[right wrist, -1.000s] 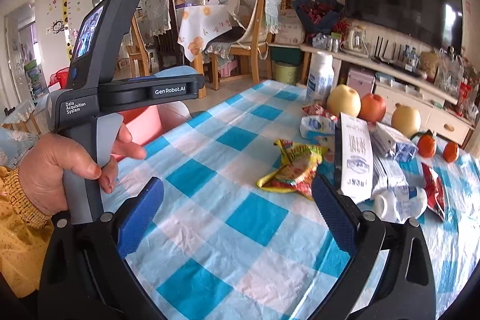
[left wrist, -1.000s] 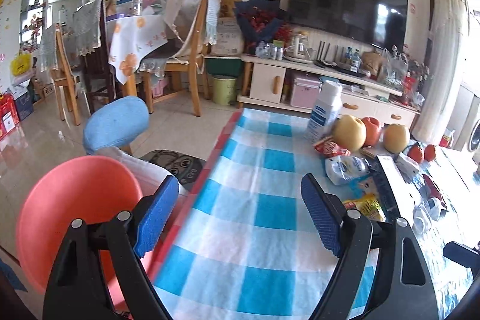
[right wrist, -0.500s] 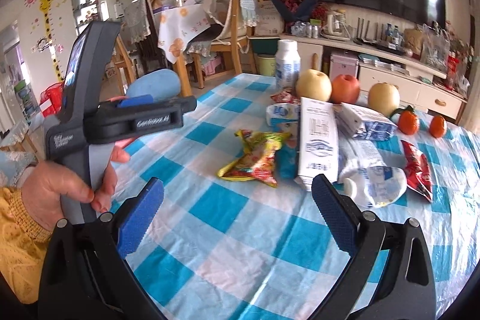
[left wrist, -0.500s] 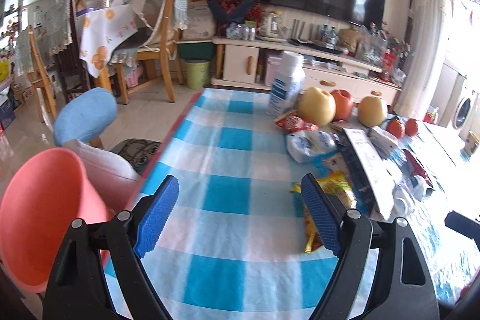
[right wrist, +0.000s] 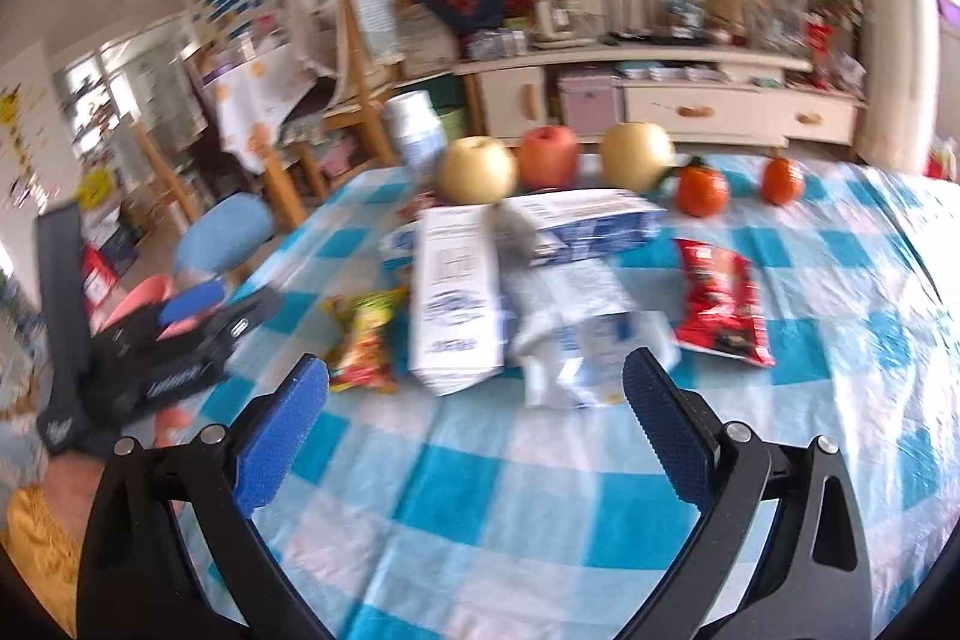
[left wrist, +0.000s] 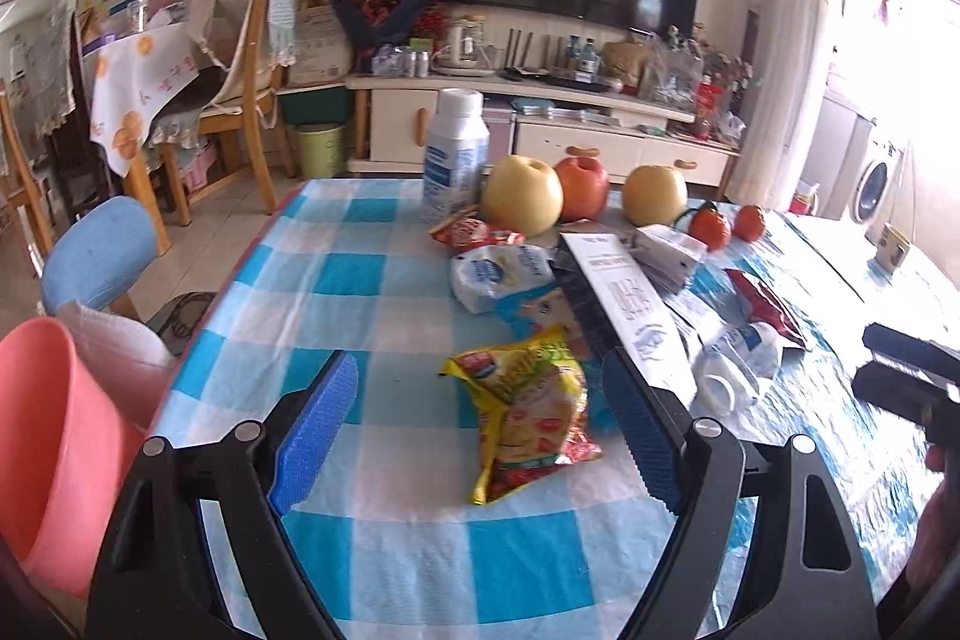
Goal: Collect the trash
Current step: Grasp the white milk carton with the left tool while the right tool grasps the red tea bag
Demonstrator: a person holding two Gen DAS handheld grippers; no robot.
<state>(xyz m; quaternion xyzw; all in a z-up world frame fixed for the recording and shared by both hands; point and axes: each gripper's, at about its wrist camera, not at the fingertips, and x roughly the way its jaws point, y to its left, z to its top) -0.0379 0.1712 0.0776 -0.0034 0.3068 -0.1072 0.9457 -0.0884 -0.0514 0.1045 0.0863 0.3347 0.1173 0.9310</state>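
Nearer now, checked tablecloth carries wrappers, fruit, cartons.

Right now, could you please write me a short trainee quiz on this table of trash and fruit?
1. True or false: the left hand-held gripper is open, with the yellow snack bag lying between its fingers.
2. How many oranges are on the table?
3. Which lies right of the white carton in the right wrist view: A) red packet B) pink tub?

Key: 1 true; 2 two; 3 A.
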